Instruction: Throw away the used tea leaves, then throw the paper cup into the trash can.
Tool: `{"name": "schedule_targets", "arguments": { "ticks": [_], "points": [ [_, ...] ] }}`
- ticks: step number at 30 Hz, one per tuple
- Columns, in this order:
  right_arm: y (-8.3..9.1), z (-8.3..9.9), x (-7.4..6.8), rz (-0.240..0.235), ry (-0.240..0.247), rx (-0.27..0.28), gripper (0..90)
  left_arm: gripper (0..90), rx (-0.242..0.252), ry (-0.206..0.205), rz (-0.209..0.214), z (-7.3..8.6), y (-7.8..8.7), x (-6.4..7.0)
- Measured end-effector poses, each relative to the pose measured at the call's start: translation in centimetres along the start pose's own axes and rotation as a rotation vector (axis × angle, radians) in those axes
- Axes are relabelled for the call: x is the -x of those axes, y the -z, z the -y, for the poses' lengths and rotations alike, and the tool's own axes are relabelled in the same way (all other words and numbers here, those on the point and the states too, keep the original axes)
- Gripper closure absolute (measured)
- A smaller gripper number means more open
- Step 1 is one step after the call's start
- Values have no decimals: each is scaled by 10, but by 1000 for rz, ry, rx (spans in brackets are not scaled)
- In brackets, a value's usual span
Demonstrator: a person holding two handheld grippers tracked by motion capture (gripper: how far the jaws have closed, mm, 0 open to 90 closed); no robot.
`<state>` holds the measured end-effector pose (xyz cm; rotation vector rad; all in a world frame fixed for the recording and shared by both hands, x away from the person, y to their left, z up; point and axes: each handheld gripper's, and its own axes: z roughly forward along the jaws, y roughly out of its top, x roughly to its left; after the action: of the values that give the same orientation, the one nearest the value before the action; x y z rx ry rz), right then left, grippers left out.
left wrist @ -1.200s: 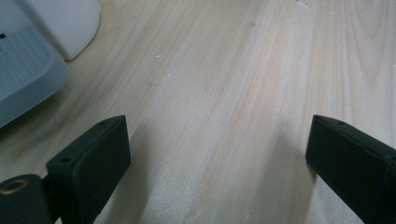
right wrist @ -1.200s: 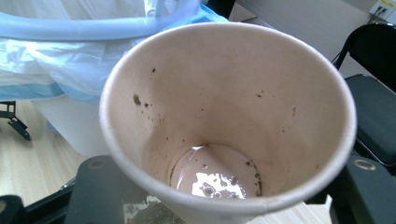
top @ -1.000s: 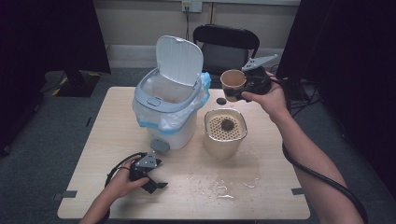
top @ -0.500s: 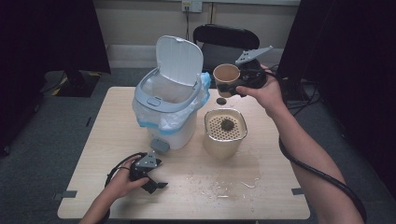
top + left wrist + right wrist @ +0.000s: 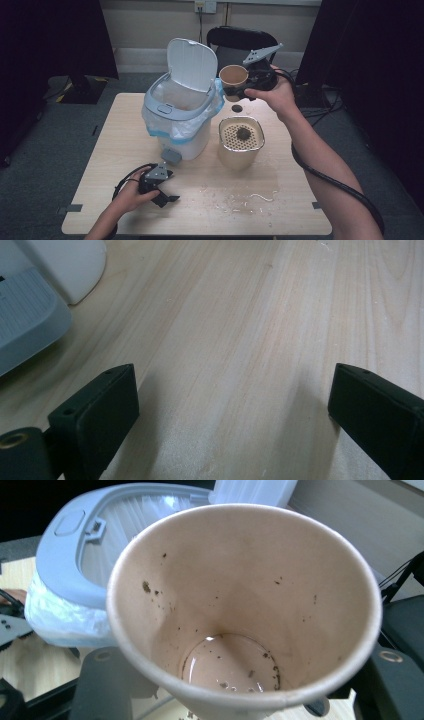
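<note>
Resting on the near-left tabletop (image 5: 100, 150), left gripper (image 5: 159, 189) is in the person's left hand (image 5: 131, 196); its fingers (image 5: 95, 410) are spread wide with nothing but bare wood between them. Left gripper view also catches the grey pedal (image 5: 22, 330) of the bin at the upper left, close by but not touching.

Wet patch with crumbs (image 5: 247, 197) sits on the tabletop right of that gripper, near the front edge.

Mid-table: white pedal bin (image 5: 175, 115), lid (image 5: 192, 64) up, blue-edged liner bag (image 5: 165, 131) folded over the rim. Just right of it, a beige square container (image 5: 241, 142) with a perforated insert and a dark clump (image 5: 243, 133) on top.

Small dark round thing (image 5: 236, 108) lies on the tabletop behind the container; can't tell what it is.

Far side: right gripper (image 5: 250, 82) held in the air, fingers (image 5: 107, 690) pinching a paper cup (image 5: 233, 77) from both sides. Cup is just beside the bin's open lid, above the table's far edge, tipped toward the camera. Right gripper view shows a little liquid and dark specks in the cup's bottom (image 5: 232, 662).

Black chair (image 5: 240, 40) behind the table.
</note>
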<state>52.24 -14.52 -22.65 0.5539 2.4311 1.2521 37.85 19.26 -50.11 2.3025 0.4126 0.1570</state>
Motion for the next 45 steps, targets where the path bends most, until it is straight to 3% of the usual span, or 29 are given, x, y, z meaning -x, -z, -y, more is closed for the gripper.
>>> {"name": "schedule_targets", "arguments": {
  "ticks": [23, 35, 45],
  "points": [
    [-18, -25, -12, -34, 17, 22, 353, 53, 1, 0, 1, 0, 0, 0],
    [-28, -29, -14, -48, 18, 26, 353, 47, 6, -5, 0, 0, -1, 1],
    [-49, -39, -23, -71, 34, 22, 352, 41, 5, 0, 1, 0, -1, 1]
  ]
}}
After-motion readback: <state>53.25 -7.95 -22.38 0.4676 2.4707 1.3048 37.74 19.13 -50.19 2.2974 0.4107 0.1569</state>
